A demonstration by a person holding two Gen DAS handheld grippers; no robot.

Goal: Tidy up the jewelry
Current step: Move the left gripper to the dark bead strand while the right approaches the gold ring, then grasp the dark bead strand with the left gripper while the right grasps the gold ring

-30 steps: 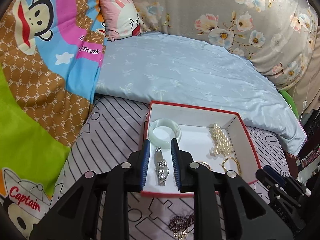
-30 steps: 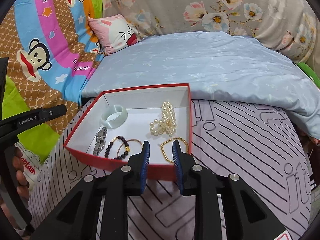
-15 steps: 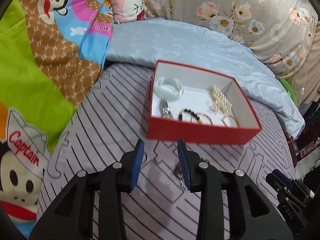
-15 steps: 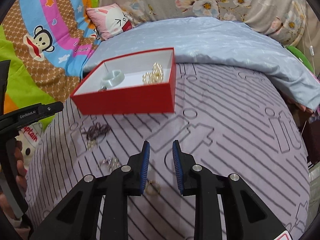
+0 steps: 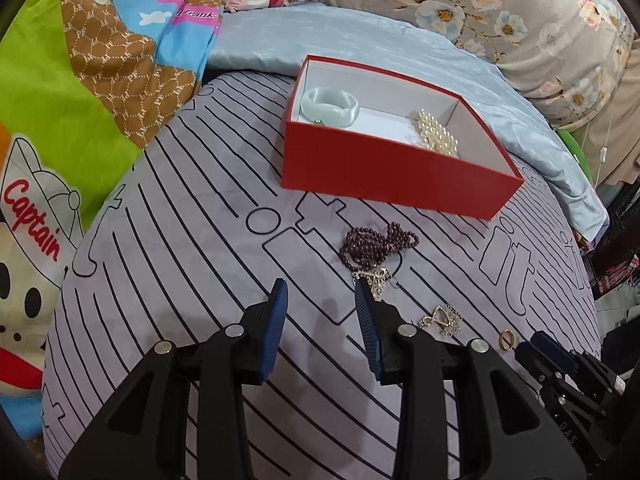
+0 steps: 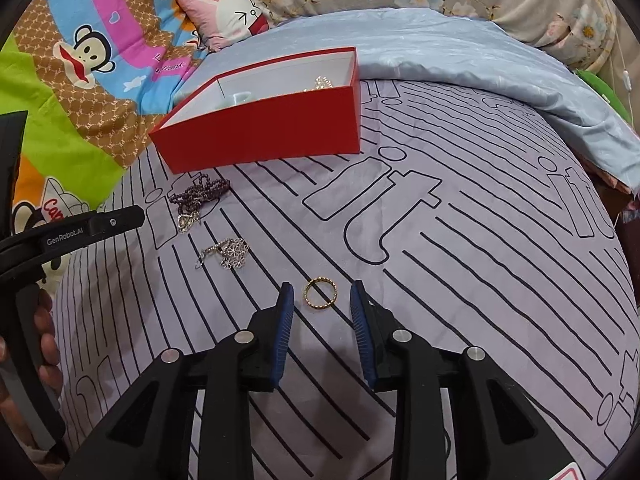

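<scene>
1. My right tool [image 6: 321,300] hangs over the bed [image 6: 480,240], jaws opening, nothing clamped; the gold ring [image 6: 320,294] lies flat on the sheet between the tips.
2. My left tool [image 5: 321,294] stands apart and empty, just short of the dark bead necklace [image 5: 376,246].
3. The ring looks light, stiff and slippery; I'd pinch across its rim.
4. The necklace is limp and would trail; I'd take its bunched middle.
5. Both belong in the red box [image 5: 384,176].

Red box [image 6: 264,136] blocks the far side; striped sheet [image 6: 460,280] right lies open.
</scene>
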